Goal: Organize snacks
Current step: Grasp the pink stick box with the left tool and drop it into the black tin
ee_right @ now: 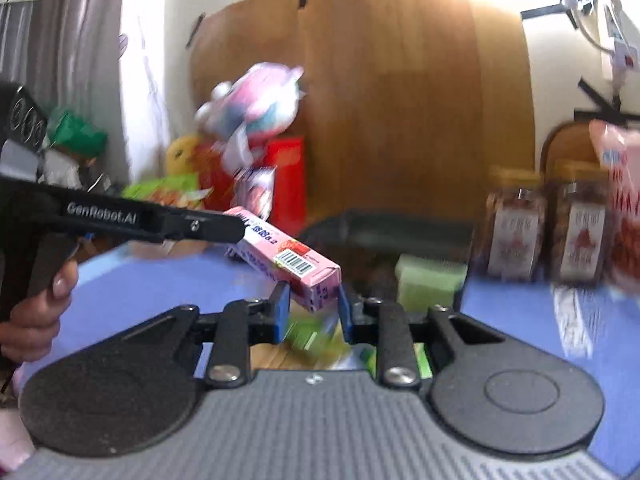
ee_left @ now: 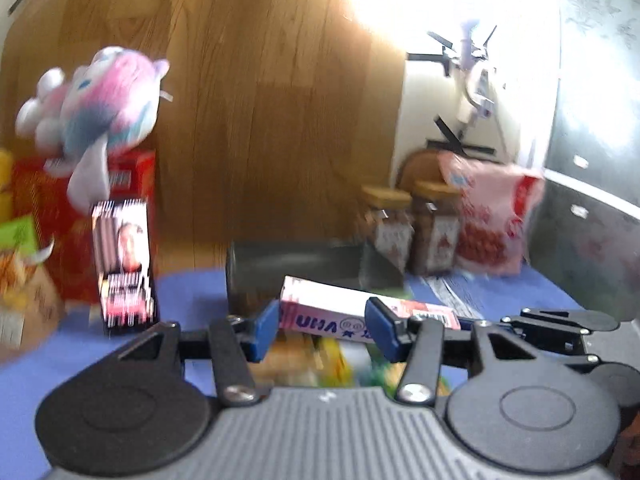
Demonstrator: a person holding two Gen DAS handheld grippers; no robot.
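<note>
A long pink UHA candy box (ee_left: pixel 352 312) is held in the air over the blue table. My left gripper (ee_left: pixel 322 330) is shut on the box across its width. My right gripper (ee_right: pixel 312 306) is shut on the box's end (ee_right: pixel 316 288). In the right wrist view the left gripper's black finger (ee_right: pixel 192 226) reaches in from the left onto the far end of the box. A dark bin (ee_left: pixel 308 268) stands just behind the box; it also shows in the right wrist view (ee_right: pixel 384 232), with a green pack (ee_right: pixel 428 280) inside.
Snack packs lie below the grippers (ee_left: pixel 320 360). A dark upright snack box (ee_left: pixel 124 264), red boxes (ee_left: pixel 132 176) and a plush toy (ee_left: pixel 100 108) stand left. Two jars (ee_right: pixel 516 236) and a pink bag (ee_left: pixel 492 216) stand right. A wooden panel (ee_left: pixel 260 100) is behind.
</note>
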